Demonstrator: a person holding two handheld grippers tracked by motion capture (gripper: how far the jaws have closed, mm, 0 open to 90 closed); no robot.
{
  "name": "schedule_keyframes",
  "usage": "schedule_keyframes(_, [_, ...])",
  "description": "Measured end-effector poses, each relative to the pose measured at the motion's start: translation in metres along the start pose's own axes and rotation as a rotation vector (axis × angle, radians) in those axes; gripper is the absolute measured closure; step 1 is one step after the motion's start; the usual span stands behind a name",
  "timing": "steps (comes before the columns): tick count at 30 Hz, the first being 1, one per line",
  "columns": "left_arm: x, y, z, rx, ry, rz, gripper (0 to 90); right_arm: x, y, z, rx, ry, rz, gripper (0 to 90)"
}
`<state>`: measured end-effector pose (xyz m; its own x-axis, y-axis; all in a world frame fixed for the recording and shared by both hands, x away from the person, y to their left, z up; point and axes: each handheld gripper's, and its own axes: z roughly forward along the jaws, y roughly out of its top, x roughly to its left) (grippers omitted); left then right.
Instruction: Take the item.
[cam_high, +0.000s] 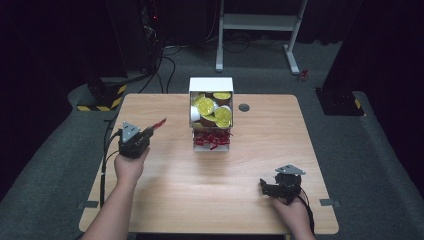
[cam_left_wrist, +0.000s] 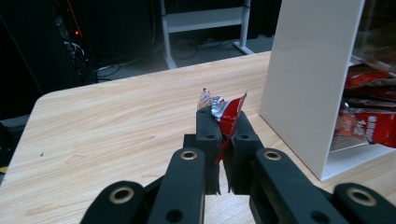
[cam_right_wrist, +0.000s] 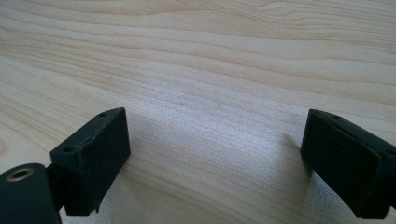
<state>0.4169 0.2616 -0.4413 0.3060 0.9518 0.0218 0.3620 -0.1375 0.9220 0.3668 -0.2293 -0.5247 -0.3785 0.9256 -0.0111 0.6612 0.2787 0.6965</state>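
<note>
A red foil packet (cam_left_wrist: 227, 118) is pinched between the jaws of my left gripper (cam_left_wrist: 223, 126), its crinkled top sticking out above them. From above, that left gripper (cam_high: 150, 131) is at the table's left side with the red packet (cam_high: 159, 123) pointing toward a white two-tier box (cam_high: 210, 85). The box's upper tier holds several cups with yellow lids (cam_high: 205, 105); its lower tier holds more red packets (cam_high: 212, 139). My right gripper (cam_high: 262, 185) rests near the front right of the table, jaws wide apart over bare wood (cam_right_wrist: 215, 154).
The white side wall of the box (cam_left_wrist: 306, 79) stands just right of my left gripper. A small dark round grommet (cam_high: 244, 107) is set in the wooden table (cam_high: 215, 200) right of the box. A white desk frame (cam_high: 260, 25) stands on the floor beyond.
</note>
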Motion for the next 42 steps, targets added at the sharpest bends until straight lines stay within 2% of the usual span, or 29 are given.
schedule_keyframes(7, [0.001, -0.008, 0.017, 0.051, 0.018, 0.012, 85.4, 0.000, 0.000, 0.000, 0.000, 0.000, 0.000, 8.2])
schedule_keyframes(13, [0.000, -0.016, 0.029, 0.097, 0.022, 0.042, 85.4, 0.000, 0.000, 0.000, 0.000, 0.000, 0.000, 8.2])
schedule_keyframes(18, [-0.001, -0.020, 0.035, 0.127, 0.014, 0.043, 85.3, 0.000, 0.000, 0.000, 0.000, 0.000, 0.000, 8.2])
schedule_keyframes(26, [-0.002, -0.033, 0.038, 0.135, -0.017, 0.018, 84.7, 0.001, 0.000, 0.000, 0.000, 0.002, 0.005, 8.3])
schedule_keyframes(30, [-0.003, -0.037, 0.040, 0.163, -0.029, 0.023, 84.0, 0.001, 0.000, 0.000, 0.000, 0.004, 0.003, 8.3])
schedule_keyframes(42, [-0.011, -0.055, 0.054, 0.254, -0.053, -0.011, 83.3, 0.001, 0.000, 0.000, 0.000, 0.003, 0.002, 8.3])
